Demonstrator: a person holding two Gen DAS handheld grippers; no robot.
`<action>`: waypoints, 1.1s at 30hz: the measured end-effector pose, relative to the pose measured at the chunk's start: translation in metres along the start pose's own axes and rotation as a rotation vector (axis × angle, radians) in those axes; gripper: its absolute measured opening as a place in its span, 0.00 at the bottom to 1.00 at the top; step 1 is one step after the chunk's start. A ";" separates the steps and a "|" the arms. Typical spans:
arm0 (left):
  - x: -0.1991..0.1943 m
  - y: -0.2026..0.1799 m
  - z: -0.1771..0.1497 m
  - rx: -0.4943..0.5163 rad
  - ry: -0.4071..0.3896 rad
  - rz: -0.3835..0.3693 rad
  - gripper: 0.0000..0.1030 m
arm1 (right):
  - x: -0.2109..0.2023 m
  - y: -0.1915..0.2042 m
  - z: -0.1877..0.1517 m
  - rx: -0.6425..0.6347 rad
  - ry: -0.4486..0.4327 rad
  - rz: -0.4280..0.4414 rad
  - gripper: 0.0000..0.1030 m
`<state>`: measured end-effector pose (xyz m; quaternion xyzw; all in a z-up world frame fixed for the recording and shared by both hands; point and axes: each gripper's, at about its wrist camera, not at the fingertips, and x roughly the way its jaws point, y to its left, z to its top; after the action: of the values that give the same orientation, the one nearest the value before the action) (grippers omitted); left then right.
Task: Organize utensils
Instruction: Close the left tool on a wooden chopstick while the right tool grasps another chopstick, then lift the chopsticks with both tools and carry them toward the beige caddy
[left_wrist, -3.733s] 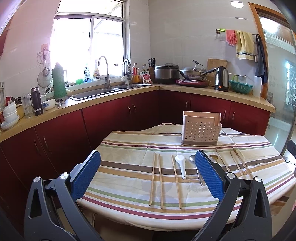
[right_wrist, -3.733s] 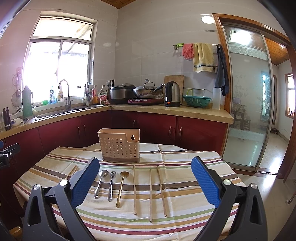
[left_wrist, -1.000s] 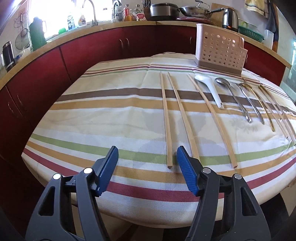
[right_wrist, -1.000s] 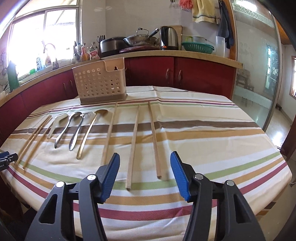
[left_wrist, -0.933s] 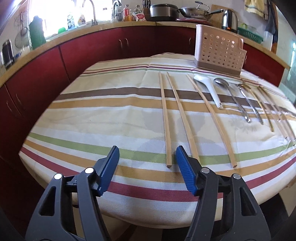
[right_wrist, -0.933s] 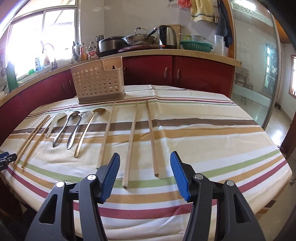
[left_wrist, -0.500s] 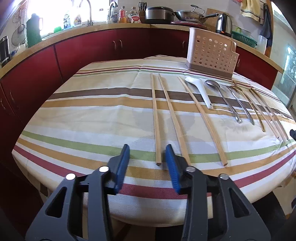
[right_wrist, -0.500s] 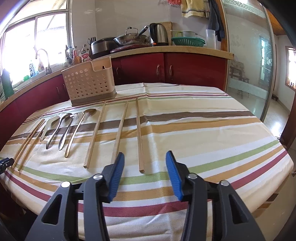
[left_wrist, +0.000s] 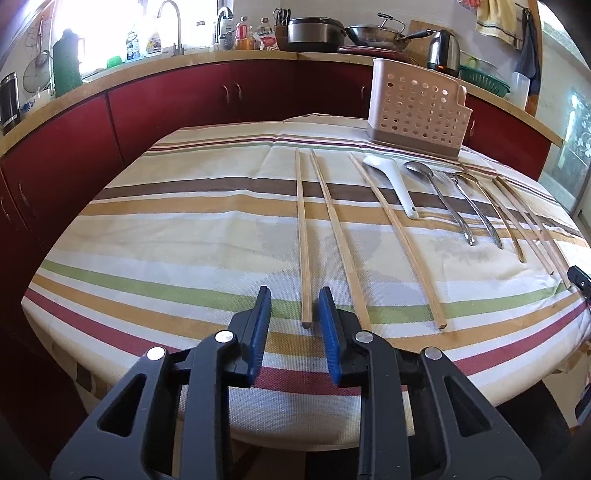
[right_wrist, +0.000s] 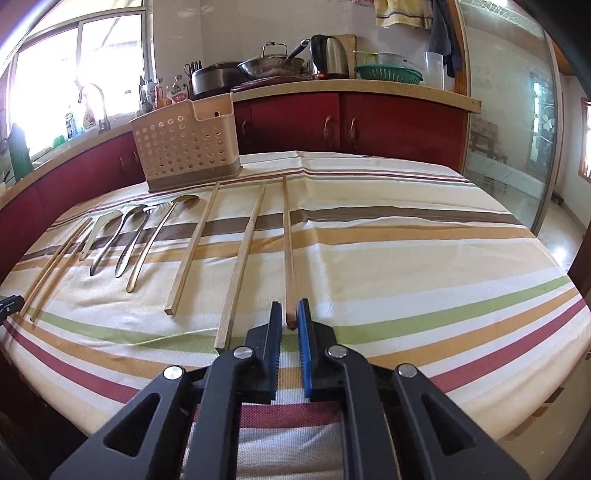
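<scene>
A row of utensils lies on the striped tablecloth. My left gripper hovers at the near end of the leftmost wooden chopstick. Its jaws are closing with the tip between them, and gaps show on both sides. My right gripper is shut on the near end of the rightmost chopstick. Between these lie more chopsticks, a white spoon, a metal spoon, a fork and a gold spoon. The beige perforated utensil holder stands upright at the far edge.
Red cabinets with a wooden counter wrap behind the table, carrying a sink, bottles, a cooker, a wok and a kettle. A glass sliding door is at the right. The table edge curves just below both grippers.
Both grippers narrowed from wide apart while staying at the near table edge. The left now brackets its chopstick tip, and the right has closed onto its chopstick end.
</scene>
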<state>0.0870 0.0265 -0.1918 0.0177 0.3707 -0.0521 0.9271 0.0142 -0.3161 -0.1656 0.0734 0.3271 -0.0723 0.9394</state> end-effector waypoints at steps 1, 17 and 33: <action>0.000 0.000 0.000 0.002 -0.001 0.000 0.22 | 0.000 0.000 0.000 0.001 0.001 0.003 0.07; -0.011 0.011 0.002 -0.048 0.005 -0.046 0.06 | -0.033 0.005 0.016 -0.020 -0.100 0.003 0.07; -0.008 0.013 -0.003 -0.047 0.022 -0.045 0.29 | -0.027 0.004 0.010 -0.015 -0.092 0.013 0.07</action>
<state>0.0807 0.0402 -0.1886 -0.0121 0.3822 -0.0641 0.9218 0.0002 -0.3114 -0.1402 0.0652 0.2836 -0.0671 0.9544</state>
